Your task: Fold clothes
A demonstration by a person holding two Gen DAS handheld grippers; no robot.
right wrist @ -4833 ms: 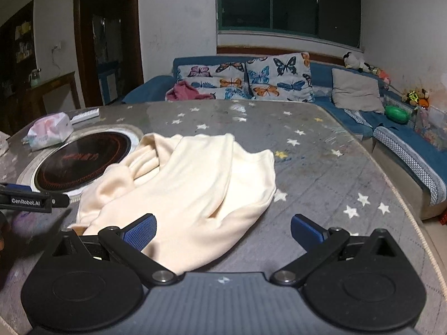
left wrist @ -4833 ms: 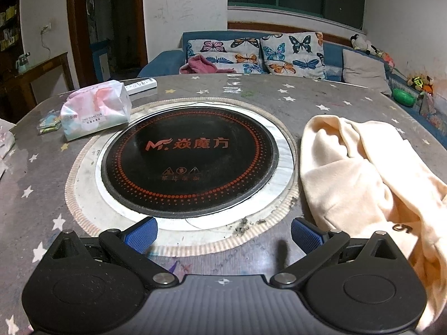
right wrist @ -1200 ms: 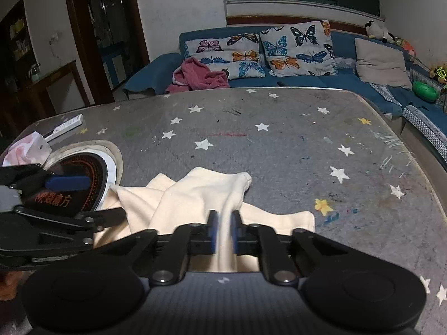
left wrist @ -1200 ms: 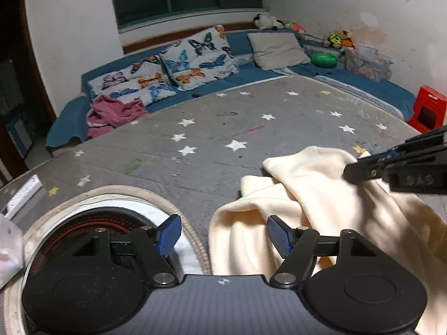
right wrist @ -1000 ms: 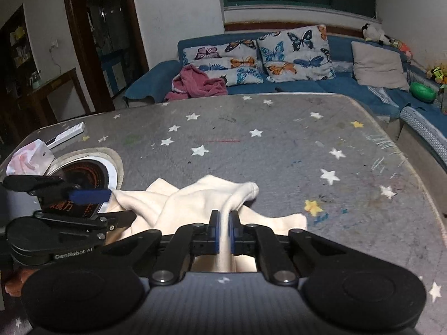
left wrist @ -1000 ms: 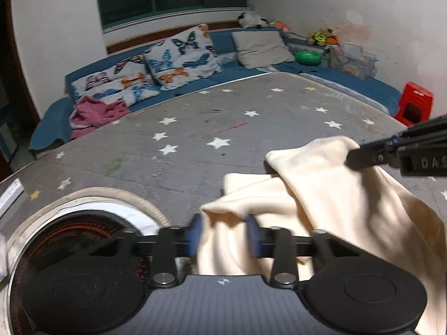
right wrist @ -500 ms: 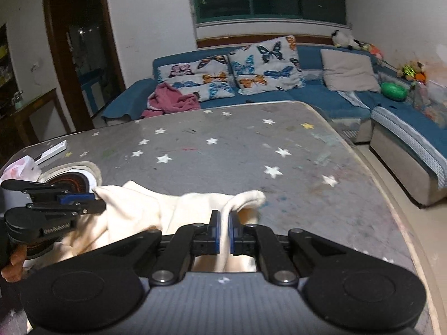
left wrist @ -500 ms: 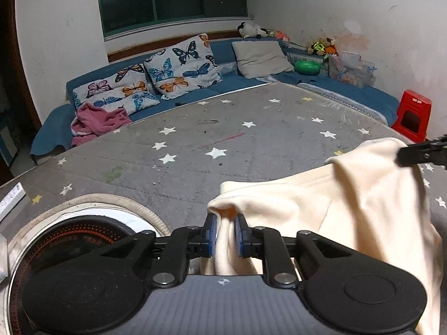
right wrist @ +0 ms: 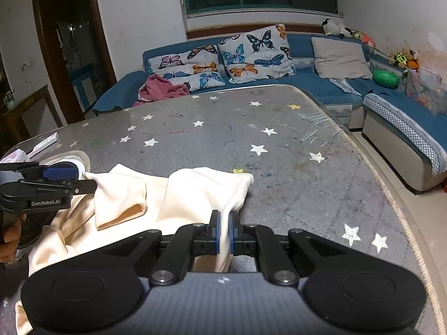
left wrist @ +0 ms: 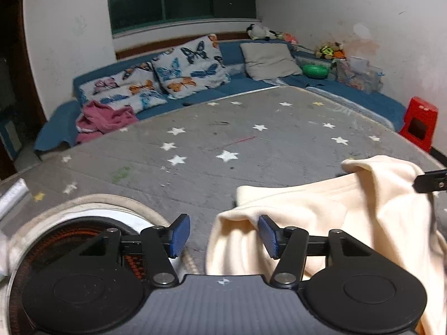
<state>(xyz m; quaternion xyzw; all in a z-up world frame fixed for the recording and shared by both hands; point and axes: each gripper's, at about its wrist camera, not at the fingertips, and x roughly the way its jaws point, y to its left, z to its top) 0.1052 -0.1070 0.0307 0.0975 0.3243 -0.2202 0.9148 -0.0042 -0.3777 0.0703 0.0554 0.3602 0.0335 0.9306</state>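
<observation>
Pinching cream garment (right wrist: 195, 192) edge w/ right gripper (right wrist: 222, 233), clamped tight; left gripper (left wrist: 223, 236) spread wide, holding nothing. Lying bunched on starry table (right wrist: 279, 139) beside cooktop (left wrist: 69, 231). Prob soft, light, floppy; best grabbed at corners/hems.

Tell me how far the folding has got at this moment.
Barely begun. The cream fleece garment lies bunched on the grey star-patterned table, no neat fold visible. The right gripper pinches one edge; the left gripper is open beside another corner. All folding remains.
</observation>
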